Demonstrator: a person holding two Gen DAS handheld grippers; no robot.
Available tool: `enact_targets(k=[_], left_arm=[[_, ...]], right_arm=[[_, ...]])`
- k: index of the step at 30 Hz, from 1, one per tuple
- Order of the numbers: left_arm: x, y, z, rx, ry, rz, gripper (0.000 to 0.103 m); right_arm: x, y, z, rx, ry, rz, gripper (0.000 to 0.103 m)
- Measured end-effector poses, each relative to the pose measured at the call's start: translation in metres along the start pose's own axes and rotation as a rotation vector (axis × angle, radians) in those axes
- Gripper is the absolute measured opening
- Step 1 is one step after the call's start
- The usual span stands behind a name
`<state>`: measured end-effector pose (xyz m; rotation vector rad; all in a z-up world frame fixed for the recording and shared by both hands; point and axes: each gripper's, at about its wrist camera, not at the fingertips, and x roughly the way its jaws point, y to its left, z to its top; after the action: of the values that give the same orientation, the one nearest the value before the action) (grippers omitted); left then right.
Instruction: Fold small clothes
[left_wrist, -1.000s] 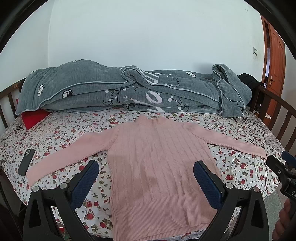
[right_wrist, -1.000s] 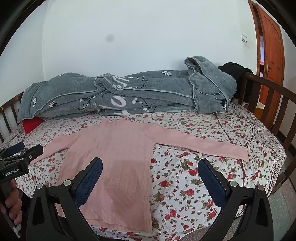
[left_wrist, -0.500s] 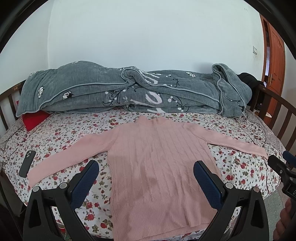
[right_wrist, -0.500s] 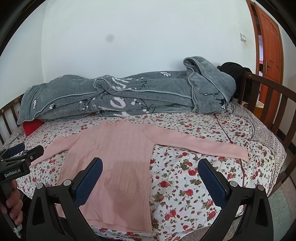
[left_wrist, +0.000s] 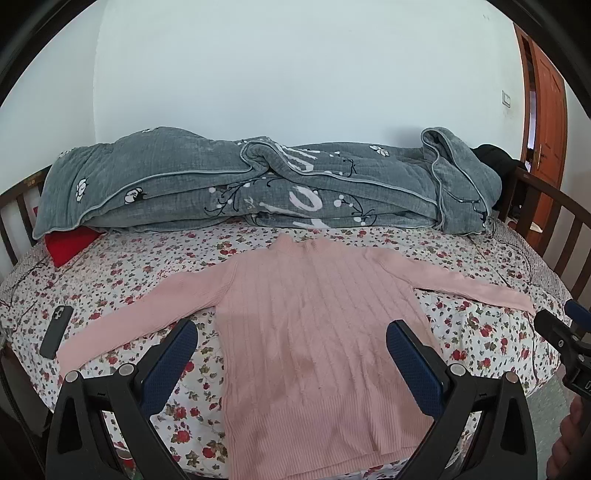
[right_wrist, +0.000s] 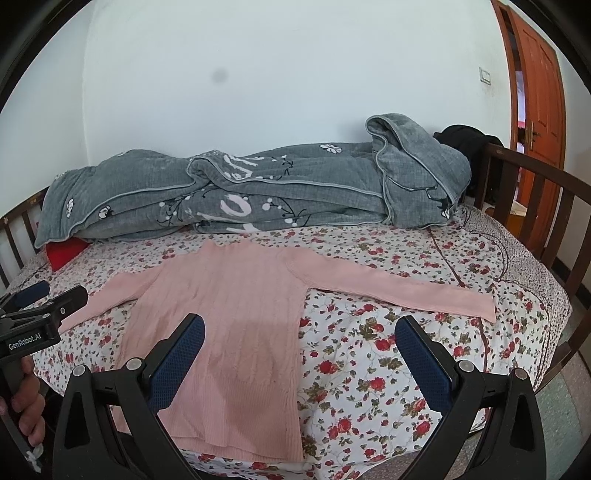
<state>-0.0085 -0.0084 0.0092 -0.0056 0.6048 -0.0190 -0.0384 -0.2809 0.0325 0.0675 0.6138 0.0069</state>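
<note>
A pink ribbed sweater (left_wrist: 314, 332) lies flat on the floral bed sheet (left_wrist: 118, 280), collar toward the wall and both sleeves spread out. It also shows in the right wrist view (right_wrist: 229, 314). My left gripper (left_wrist: 291, 343) is open and empty, held above the sweater's lower body. My right gripper (right_wrist: 301, 339) is open and empty, above the sweater's right side and the sheet. The right sleeve's cuff (right_wrist: 480, 306) lies ahead of the right gripper. Each gripper shows at the edge of the other's view.
A folded grey quilt (left_wrist: 258, 192) lies along the wall side of the bed. A red cushion (left_wrist: 70, 243) pokes out at its left. A dark phone (left_wrist: 55, 332) lies by the left sleeve's cuff. Wooden bed rails (right_wrist: 535, 206) stand on the right, and an orange door (right_wrist: 535, 88) beyond.
Both grippers have tilted slightly, so the bed sits a little lower in view. The sweater has not moved. Both grippers stay open.
</note>
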Motion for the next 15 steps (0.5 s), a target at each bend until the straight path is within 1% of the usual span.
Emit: enact_targets(k=[5,10,12,15], left_arm=[[0.001,0.0,0.001,0.005,-0.003,0.01,0.103],[0.005,-0.002,0.004,0.01,0.003,0.004,0.103],[0.005,-0.004,0.004,0.012,-0.007,0.006,0.103],[0.01,0.0,0.002,-0.009,0.002,0.001,0.103]], right_arm=[[0.001,0.001,0.0,-0.001,0.001,-0.003,0.101],[0.002,0.002,0.001,0.0,-0.003,-0.003,0.101],[0.002,0.003,0.001,0.0,-0.007,0.001,0.101],[0.002,0.006,-0.001,-0.007,-0.022,0.0,0.101]])
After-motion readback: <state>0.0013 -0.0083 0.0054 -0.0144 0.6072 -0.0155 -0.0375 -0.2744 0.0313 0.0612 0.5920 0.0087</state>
